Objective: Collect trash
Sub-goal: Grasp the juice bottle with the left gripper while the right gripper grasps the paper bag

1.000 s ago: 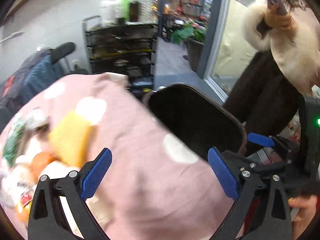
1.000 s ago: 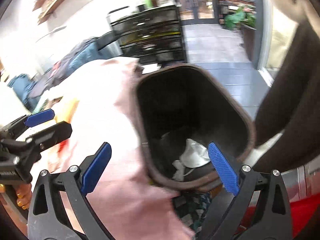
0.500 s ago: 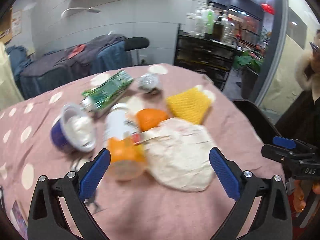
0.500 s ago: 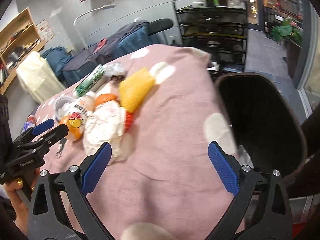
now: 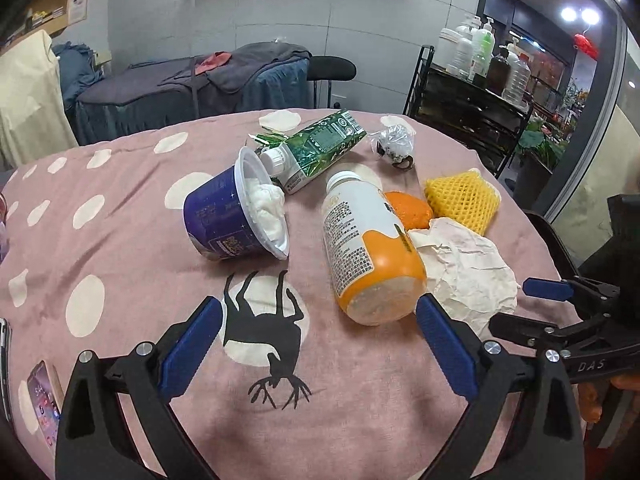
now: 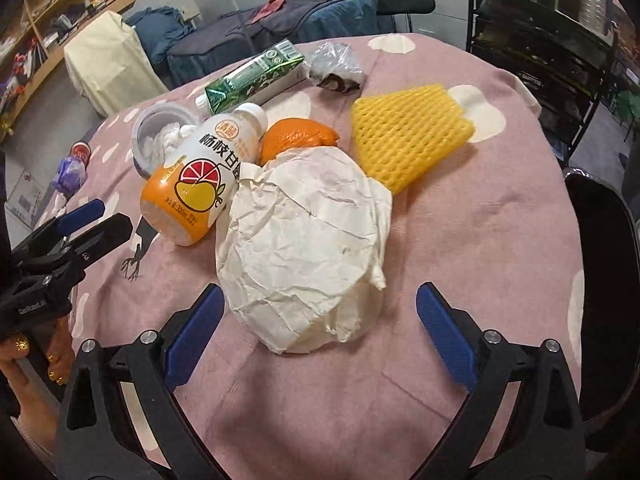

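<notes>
Trash lies on a pink spotted tablecloth [image 5: 120,240]: a tipped blue cup [image 5: 224,216] stuffed with tissue, a green carton [image 5: 316,148], an orange-and-white bottle [image 5: 368,248] [image 6: 200,176], orange peel [image 6: 298,138], crumpled white paper [image 6: 304,248] [image 5: 464,268], yellow foam net [image 6: 408,132] [image 5: 460,200] and a clear wrapper [image 5: 394,142]. My left gripper [image 5: 318,348] is open and empty, just short of the bottle's base. My right gripper [image 6: 318,332] is open, its fingers on either side of the paper's near edge. Each gripper shows in the other's view [image 6: 68,236] [image 5: 560,312].
A dark bin [image 6: 604,280] stands off the table's right edge. A phone [image 5: 44,400] lies at the near left edge. A black shelf cart with bottles [image 5: 480,92], a chair and covered furniture stand behind the table. A hand [image 6: 24,376] holds the left gripper.
Both grippers swung from the bin at the right back over the table. They now face the pile of trash and have come closer to it, still open and empty.
</notes>
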`<state>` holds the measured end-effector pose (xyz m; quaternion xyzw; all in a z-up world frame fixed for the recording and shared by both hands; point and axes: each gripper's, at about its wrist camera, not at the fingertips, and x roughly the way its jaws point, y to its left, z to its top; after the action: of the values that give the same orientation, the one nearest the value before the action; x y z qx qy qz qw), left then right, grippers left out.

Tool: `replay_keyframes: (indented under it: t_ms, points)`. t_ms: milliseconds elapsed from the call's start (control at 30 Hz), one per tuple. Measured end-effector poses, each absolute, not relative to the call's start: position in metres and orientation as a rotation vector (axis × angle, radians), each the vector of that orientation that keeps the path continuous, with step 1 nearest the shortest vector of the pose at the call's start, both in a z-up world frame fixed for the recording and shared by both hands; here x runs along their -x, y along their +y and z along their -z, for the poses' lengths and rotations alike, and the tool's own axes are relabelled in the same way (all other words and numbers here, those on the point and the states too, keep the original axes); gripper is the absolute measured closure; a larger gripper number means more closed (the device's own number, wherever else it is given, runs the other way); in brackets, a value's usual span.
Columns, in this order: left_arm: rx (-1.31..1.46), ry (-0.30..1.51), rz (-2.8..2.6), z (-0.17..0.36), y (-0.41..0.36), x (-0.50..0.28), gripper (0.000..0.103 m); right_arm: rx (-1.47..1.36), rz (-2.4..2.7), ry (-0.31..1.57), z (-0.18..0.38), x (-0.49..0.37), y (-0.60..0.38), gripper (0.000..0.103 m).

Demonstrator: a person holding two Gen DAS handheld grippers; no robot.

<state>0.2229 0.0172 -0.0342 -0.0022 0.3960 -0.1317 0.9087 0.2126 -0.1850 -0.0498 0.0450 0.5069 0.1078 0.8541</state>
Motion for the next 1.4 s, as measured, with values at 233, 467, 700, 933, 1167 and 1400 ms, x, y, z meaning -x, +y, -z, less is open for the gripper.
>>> replay_keyframes:
  t_ms: [233,467,700,933,1167,1400]
  points:
    - [0.006,0.826,0.285,0.036,0.017,-0.225,0.008,0.015,-0.236,1.134,0.066,-0.228,-0.159,0.023]
    - [0.011,0.838,0.289,0.039,0.019,-0.23,0.008,-0.04,-0.294,1.142,0.072,-0.23,-0.161,0.058]
    - [0.019,0.852,0.314,0.034,0.018,-0.243,0.008,-0.111,-0.316,1.096,0.064,-0.215,-0.174,0.068]
    - [0.048,0.945,0.399,0.032,0.004,-0.28,0.014,-0.147,-0.261,1.022,0.044,-0.197,-0.19,0.068]
    - [0.023,1.103,0.447,0.05,-0.026,-0.315,0.019,-0.147,-0.182,0.949,0.025,-0.175,-0.209,0.068]
    - [0.013,1.221,0.433,0.072,-0.037,-0.338,0.025,-0.151,-0.164,0.921,0.019,-0.165,-0.211,0.068]
